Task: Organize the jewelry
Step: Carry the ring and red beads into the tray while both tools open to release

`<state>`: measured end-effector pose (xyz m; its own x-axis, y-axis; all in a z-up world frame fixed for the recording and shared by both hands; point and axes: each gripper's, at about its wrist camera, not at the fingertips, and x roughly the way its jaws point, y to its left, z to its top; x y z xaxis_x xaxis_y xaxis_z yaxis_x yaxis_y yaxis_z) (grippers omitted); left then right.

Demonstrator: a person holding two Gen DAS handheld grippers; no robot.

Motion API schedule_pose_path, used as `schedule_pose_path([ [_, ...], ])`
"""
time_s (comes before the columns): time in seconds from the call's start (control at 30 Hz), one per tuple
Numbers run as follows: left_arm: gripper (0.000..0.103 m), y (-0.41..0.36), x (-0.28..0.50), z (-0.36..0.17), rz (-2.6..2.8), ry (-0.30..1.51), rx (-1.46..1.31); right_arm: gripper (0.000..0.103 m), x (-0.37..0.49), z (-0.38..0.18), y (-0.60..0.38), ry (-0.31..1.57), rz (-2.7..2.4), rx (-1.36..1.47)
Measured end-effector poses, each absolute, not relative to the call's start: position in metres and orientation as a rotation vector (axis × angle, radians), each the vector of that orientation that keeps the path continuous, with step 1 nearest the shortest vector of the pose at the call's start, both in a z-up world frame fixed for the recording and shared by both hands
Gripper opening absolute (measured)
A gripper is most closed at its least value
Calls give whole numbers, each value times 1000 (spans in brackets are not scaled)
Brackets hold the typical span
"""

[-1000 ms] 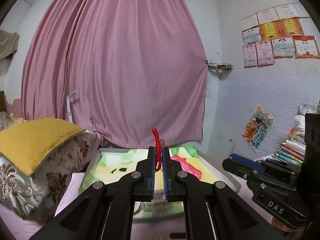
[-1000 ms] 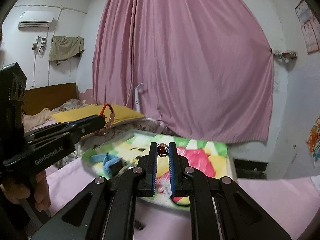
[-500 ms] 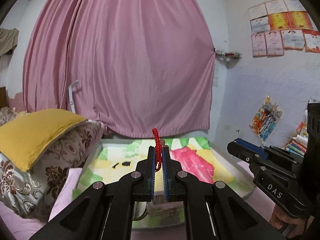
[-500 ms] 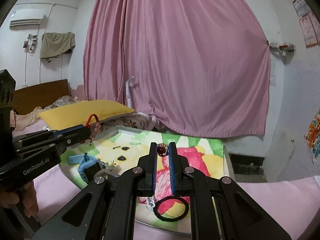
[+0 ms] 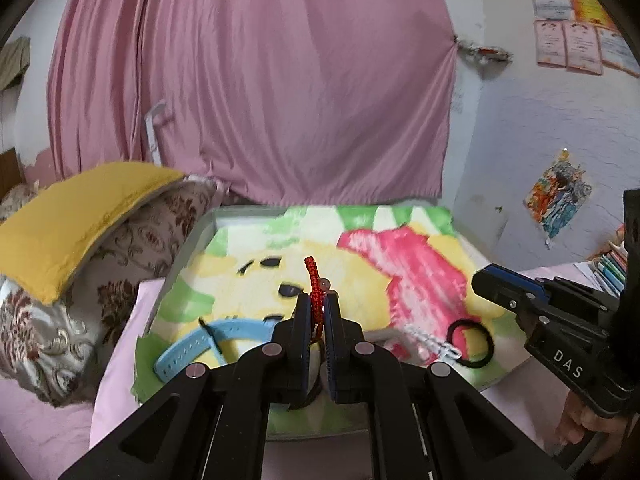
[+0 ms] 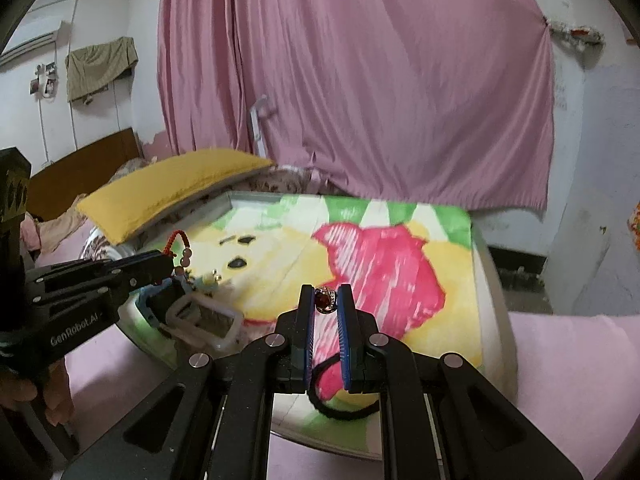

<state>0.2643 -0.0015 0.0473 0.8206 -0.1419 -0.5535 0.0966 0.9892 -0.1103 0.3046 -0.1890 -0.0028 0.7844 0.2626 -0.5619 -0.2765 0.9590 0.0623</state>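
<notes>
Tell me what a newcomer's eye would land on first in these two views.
The big pink curtain fills the back wall. Below it, the tray with a bright cartoon-print cloth holds a blue watch strap on its left and a black hair tie on its right. Up close, the left gripper pinches a red braided cord bracelet; the right gripper holds a dark red bead ring.

A pink curtain (image 5: 256,80) hangs in folds across the far wall of a small bedroom, its right corner pinned to the whitewashed wall (image 5: 560,120). Certificates (image 5: 576,44) and a colourful poster (image 5: 558,200) are stuck on the right wall. At left, a yellow pillow (image 5: 76,216) lies on a floral cushion (image 5: 120,264), with a wooden headboard (image 6: 80,172) beyond. An olive cloth (image 6: 100,66) hangs high on the left wall near an air conditioner (image 6: 28,42). Books (image 5: 610,264) are stacked at far right.
</notes>
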Motion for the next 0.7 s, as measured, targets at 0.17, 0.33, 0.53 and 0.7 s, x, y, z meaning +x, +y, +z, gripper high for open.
schedule_pose_path([
  [0.17, 6, 7, 271, 40, -114, 650, -108, 10, 309, -11, -182, 683, 322, -37],
  [0.33, 6, 3, 271, 38, -128, 670, -96, 10, 314, -19, -180, 748, 358, -35],
  [0.53, 6, -1, 270, 36, -144, 686, -75, 10, 319, -25, -178, 796, 371, -29],
  [0.7, 6, 0, 272, 33, -131, 707, -73, 10, 321, -27, -178, 813, 371, -27],
])
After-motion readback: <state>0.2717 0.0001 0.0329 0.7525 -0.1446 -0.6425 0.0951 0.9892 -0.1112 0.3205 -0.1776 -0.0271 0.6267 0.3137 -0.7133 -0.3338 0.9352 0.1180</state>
